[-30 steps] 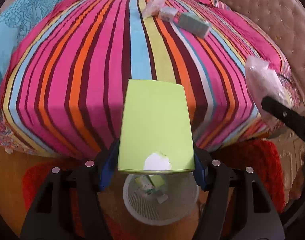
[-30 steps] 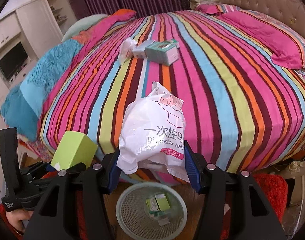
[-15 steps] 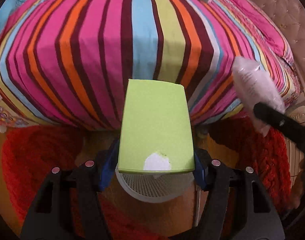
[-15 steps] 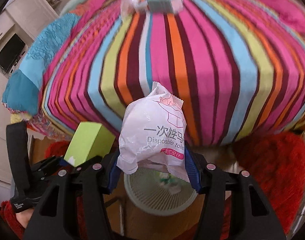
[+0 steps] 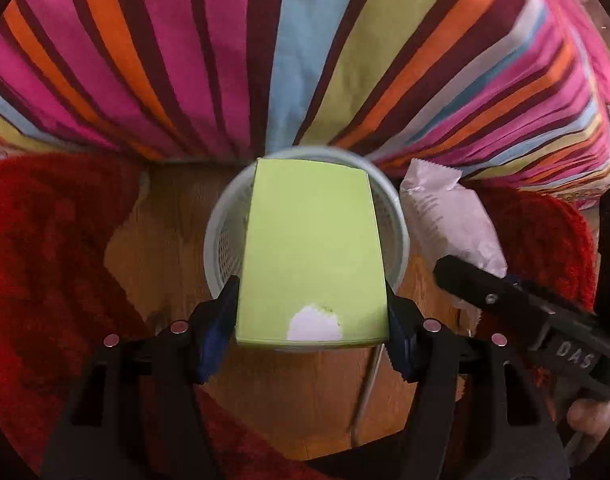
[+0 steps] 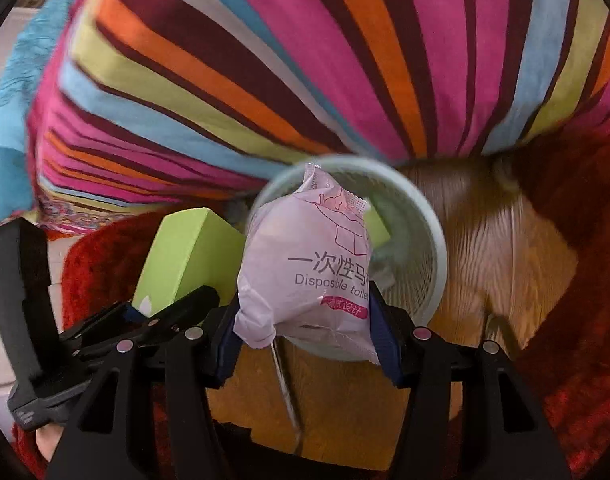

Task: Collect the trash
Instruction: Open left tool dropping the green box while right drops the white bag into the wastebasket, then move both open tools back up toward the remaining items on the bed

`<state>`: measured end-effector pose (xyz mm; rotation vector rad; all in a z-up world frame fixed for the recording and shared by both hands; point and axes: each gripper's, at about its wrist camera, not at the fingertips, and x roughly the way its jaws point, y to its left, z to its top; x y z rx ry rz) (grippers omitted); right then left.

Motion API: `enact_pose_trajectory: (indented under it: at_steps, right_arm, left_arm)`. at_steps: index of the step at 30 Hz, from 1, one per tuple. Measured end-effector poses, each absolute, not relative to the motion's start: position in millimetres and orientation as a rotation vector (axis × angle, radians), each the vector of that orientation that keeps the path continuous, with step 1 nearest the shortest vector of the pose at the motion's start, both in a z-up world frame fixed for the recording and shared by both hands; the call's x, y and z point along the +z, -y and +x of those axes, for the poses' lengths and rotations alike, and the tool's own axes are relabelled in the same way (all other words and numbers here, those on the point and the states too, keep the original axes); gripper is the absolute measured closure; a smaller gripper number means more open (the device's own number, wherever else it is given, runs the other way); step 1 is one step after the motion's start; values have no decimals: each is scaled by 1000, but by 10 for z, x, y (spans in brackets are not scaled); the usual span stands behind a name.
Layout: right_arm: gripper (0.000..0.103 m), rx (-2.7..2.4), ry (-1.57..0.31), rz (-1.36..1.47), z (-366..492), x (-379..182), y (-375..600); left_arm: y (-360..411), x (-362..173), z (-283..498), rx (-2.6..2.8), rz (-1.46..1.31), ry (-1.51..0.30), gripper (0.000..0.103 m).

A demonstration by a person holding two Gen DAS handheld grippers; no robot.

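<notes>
My left gripper (image 5: 311,312) is shut on a lime-green box (image 5: 311,248) with a torn white patch, held directly over the white mesh waste basket (image 5: 221,236). My right gripper (image 6: 305,320) is shut on a white plastic packet (image 6: 309,264) printed "Disposable toilet", hanging over the same basket (image 6: 421,248). In the left wrist view the packet (image 5: 449,220) and the right gripper's black frame sit just right of the basket. In the right wrist view the green box (image 6: 185,256) and the left gripper show at the left. The basket's contents are mostly hidden.
The striped bedspread (image 5: 305,48) hangs down right behind the basket. A red shaggy rug (image 5: 45,260) lies on both sides on the wooden floor (image 5: 297,392). A hand (image 5: 589,420) shows at the lower right edge.
Both grippers have come down and tilted towards the floor, from above the bed edge to just over the basket. The box and the packet stay gripped.
</notes>
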<state>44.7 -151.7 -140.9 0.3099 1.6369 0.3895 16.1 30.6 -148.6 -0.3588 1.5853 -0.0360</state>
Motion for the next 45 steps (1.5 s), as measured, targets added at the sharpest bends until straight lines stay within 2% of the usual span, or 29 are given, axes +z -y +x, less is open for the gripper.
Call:
enact_pose_trajectory:
  at_steps: [10,17,19,21,23,32,37,41,45]
  right_arm:
    - [50,254,-1853,464,508,-2077,1581]
    - [49,209,-1926,552,487,-2340,1609]
    - [35,209,-1948,598,487,-2433,1629]
    - [21,204,-1958,639,488,-2481,1659]
    - [15,187,-1949,641,491,-2478,1688]
    - [15,195,-1887,562,544,-2282,1697]
    - [15,305,-1798,455,559,-1913,1584]
    - [15,395,-1653,337,587,-1445,1568]
    - [15,465,-1364,255,657,-738,1675]
  left_arm:
    - [-238,-1986,255,5,-379,-1767,39]
    - [-307,-2212,249,34,-432,-1855,38]
    - [-326,-2247,229,40,-454,-1881,36]
    - [-311,-2268,221,52,-450,-1894,21]
    - [-301,-2260,229,53,-442,-1897,20]
    - [-349,-2104,250,50,-454,-1831,20]
    - [-405,-1852,229,18,-497,-1738,20]
    - [-437,-1558,190,-9,-471,-1661,20]
    - [-442,-1187,173,-16,-407,-1559,20]
